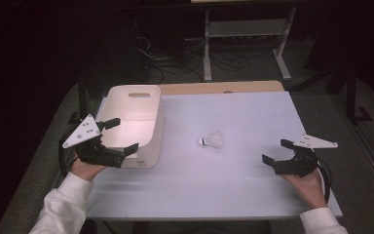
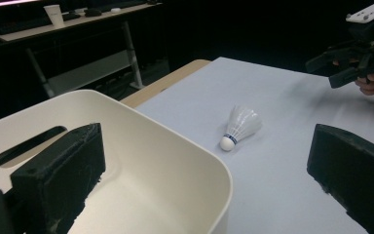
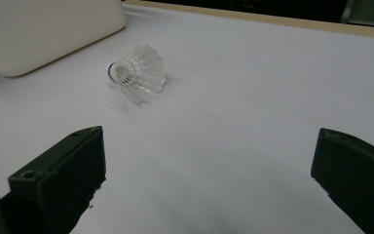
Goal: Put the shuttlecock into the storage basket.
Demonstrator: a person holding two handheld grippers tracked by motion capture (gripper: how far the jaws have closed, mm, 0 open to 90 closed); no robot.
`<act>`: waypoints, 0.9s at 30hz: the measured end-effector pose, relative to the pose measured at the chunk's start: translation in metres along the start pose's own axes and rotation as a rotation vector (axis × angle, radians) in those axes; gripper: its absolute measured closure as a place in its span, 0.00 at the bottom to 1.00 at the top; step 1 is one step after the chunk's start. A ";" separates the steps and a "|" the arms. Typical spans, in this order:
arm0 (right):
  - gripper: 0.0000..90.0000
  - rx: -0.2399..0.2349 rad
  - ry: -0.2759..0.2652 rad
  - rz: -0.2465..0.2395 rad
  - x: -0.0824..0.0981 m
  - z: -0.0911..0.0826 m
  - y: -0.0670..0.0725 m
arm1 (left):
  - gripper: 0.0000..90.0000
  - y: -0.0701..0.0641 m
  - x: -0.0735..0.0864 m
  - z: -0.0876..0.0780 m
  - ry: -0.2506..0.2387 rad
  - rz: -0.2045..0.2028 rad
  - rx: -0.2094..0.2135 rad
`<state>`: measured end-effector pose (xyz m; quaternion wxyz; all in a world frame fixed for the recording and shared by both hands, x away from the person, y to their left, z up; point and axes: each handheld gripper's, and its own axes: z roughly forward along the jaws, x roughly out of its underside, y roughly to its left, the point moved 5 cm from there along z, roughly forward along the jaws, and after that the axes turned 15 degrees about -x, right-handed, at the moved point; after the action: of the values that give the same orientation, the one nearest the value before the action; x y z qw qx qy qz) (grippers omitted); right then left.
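White plastic feathers and a pale cork tip: shuttlecock [image 1: 212, 141] lying on its side near the middle of the desk [image 1: 224, 180], cork end pointing toward the tub, skirt toward the right. Touching nothing but the pale sheet beneath. In the left gripper view, shuttlecock [image 2: 240, 126] seen between the two black jaws and farther off, cork end nearest the camera; in the right gripper view, shuttlecock [image 3: 137, 74] ahead and to the left of centre, open skirt facing the lens.

Cream tub [image 1: 148, 105] standing on the left part of the desk, slot handle in its far wall, well apart from the shuttlecock. Same tub [image 2: 185, 151] close below the left gripper's camera, rim just beside the left jaw; its rounded corner [image 3: 39, 34] at upper left in the right gripper view.

Left gripper [image 1: 115, 134] held over the near edge of the tub, jaws spread wide, nothing between them. Right gripper [image 1: 275, 151] low at the right side of the desk, jaws likewise wide apart and empty, pointed toward the shuttlecock but well short of it. Right gripper [image 2: 327, 72] also visible far off at upper right from the left gripper's camera.
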<state>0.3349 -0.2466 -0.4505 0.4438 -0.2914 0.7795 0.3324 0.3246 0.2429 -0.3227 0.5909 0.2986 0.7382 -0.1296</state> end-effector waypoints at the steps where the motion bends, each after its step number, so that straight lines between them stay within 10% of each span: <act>1: 0.00 -0.001 -0.001 0.003 0.000 0.000 0.001 | 0.00 0.000 -0.001 0.002 0.006 0.005 0.003; 27: 0.00 -0.004 -0.022 0.004 -0.001 -0.005 0.002 | 0.00 -0.015 -0.025 0.042 0.105 0.090 0.092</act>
<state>0.3315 -0.2489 -0.4468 0.4511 -0.2872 0.7744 0.3382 0.3521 0.2007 -0.3122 0.5423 0.3648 0.7472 -0.1208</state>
